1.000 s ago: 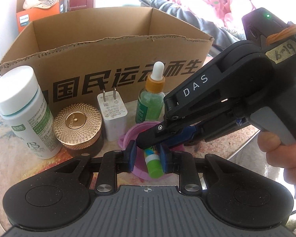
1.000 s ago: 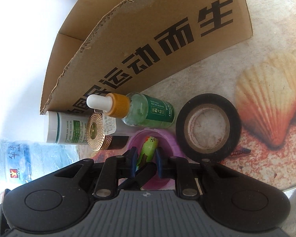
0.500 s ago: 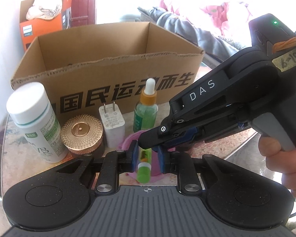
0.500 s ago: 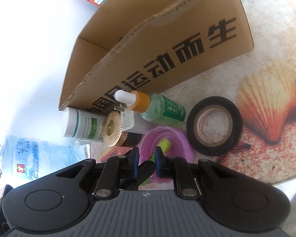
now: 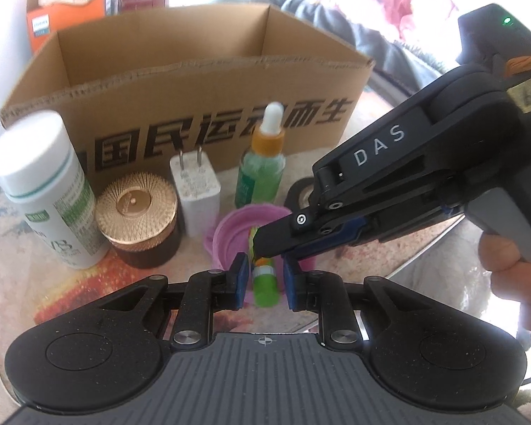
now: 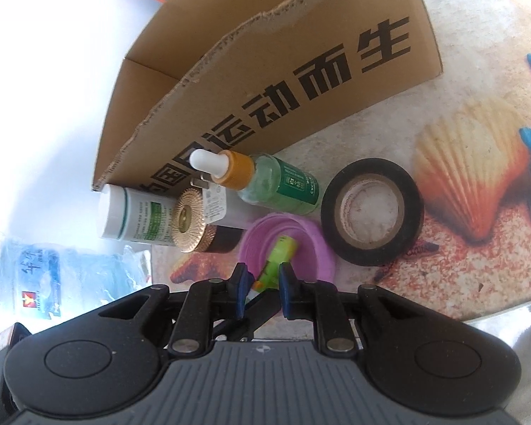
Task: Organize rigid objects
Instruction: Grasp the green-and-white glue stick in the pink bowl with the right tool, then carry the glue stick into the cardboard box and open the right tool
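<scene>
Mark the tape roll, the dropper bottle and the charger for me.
tape roll [image 6: 412,209], right wrist view, black outer band.
dropper bottle [image 5: 262,173], left wrist view, green glass body.
charger [image 5: 194,191], left wrist view, white front face.

A home: seashell-print tablecloth [image 6: 478,184], toiletry bottles [image 5: 262,177], piled clothes [image 5: 372,7], bottled water pack [image 6: 52,276].
</scene>
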{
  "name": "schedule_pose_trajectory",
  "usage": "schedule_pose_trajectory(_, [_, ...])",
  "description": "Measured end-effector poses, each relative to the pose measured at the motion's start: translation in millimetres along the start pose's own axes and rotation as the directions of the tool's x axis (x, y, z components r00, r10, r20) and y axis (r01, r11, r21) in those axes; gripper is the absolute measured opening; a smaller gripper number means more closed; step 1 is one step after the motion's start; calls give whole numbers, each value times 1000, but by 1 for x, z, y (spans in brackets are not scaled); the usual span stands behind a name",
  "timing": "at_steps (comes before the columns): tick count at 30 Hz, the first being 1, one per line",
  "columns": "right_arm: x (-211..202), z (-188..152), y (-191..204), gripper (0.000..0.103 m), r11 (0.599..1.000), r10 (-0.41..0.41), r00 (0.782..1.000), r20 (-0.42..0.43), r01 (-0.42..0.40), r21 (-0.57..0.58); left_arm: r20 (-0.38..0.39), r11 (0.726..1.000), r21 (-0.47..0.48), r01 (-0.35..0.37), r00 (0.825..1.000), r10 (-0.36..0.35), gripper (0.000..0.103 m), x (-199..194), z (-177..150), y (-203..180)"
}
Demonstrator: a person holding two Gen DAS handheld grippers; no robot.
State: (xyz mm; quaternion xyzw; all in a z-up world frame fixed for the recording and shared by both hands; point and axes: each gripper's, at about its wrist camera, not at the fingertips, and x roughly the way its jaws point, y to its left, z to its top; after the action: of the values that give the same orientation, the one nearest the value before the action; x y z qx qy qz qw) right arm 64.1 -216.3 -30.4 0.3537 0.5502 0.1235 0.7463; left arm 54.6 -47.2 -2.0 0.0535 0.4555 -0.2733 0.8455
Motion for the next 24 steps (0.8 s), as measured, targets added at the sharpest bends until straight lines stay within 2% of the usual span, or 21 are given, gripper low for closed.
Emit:
schedule_pose_trajectory(5, [12, 7, 1, 24, 1000, -29, 998, -48, 29, 5, -64, 1000, -9, 27, 998, -28, 20, 17, 8, 9])
schedule_pose_trajectory(9, [17, 14, 2, 25, 999, -36, 997, -62, 37, 1, -78, 998, -23, 52, 995, -53, 20, 26, 19, 13])
schedule_pose_trajectory(15, [17, 18, -3, 25, 1000, 1, 999, -36, -1, 8, -52, 997, -49, 57, 997, -60, 20, 31, 24, 15])
schedule_pose_trajectory(24, [-9, 4, -4, 22, 998, 65, 998, 27, -65, -6, 3, 994, -70, 78, 997, -78, 19, 5, 17, 26])
